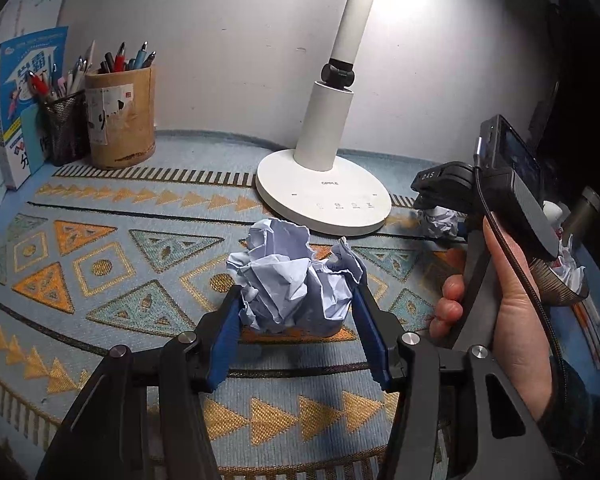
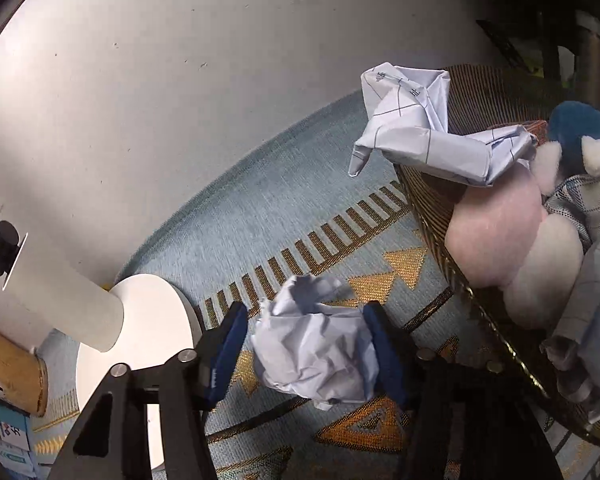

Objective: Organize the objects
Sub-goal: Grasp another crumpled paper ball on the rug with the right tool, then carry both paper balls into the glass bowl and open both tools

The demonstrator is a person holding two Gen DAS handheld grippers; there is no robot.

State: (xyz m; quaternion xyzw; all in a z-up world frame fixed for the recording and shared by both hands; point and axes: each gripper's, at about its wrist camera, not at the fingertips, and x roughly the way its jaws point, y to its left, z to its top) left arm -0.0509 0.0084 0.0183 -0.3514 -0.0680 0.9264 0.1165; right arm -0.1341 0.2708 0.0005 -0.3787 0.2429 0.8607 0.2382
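A crumpled paper ball (image 1: 292, 280) lies on the patterned cloth between the blue pads of my left gripper (image 1: 298, 300); both pads touch its sides. In the right wrist view a second crumpled paper ball (image 2: 316, 352) sits between the pads of my right gripper (image 2: 306, 344); the right pad presses it, the left pad stands a little apart. That gripper and ball also show in the left wrist view (image 1: 440, 216), beside the lamp base. A dark woven basket (image 2: 464, 88) at the right holds folded paper (image 2: 420, 136) and plush toys (image 2: 500, 232).
A white desk lamp (image 1: 324, 188) stands at the back middle. A bamboo pen holder (image 1: 120, 116), a mesh pen cup (image 1: 66, 128) and books (image 1: 16, 100) stand at the back left. The wall runs behind the table.
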